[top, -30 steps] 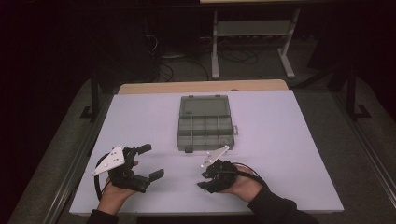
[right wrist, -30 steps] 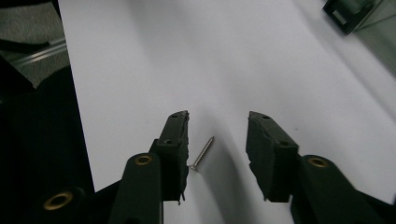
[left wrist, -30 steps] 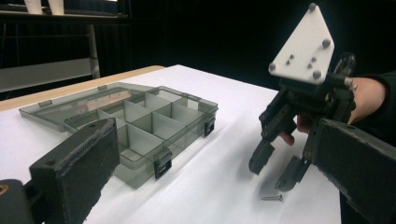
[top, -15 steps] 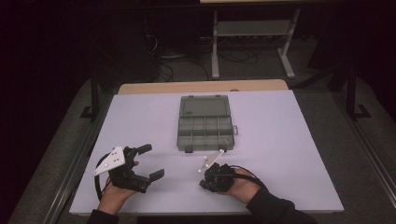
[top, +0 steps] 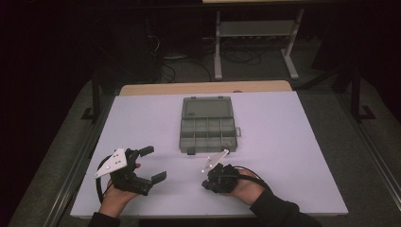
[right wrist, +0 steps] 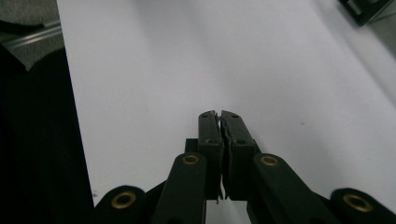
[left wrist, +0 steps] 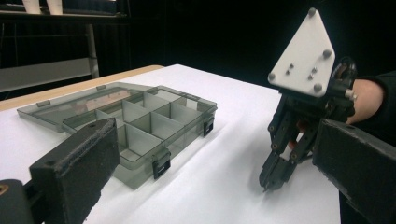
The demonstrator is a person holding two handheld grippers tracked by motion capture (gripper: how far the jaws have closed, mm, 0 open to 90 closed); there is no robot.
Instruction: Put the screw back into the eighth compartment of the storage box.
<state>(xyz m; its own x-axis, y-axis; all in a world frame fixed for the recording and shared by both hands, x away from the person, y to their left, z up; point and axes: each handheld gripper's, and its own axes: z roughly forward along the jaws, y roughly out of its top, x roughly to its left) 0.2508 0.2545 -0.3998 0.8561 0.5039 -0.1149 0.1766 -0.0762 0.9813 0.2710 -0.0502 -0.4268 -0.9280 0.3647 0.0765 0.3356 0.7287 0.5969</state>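
— Since the earlier frame, the right hand-held gripper [top: 211, 181] has closed its jaws; they now meet with nothing visible between them, tips down toward the bench [top: 293, 142]. The left hand-held gripper [top: 150, 164] has kept its place, jaws wide apart and empty.

— And the box?

— The grey compartment box [top: 208, 125] lies at the middle of the bench, at about twelve o'clock from the right hand-held gripper, lid thrown open flat toward the far edge, compartments seemingly empty.

— How would it handle?

— Probably light, thin stiff plastic, smooth enough to slide on the bench. A firm hold looks best on a side wall or the front rim by the latches [left wrist: 161, 164], not the flimsy lid.
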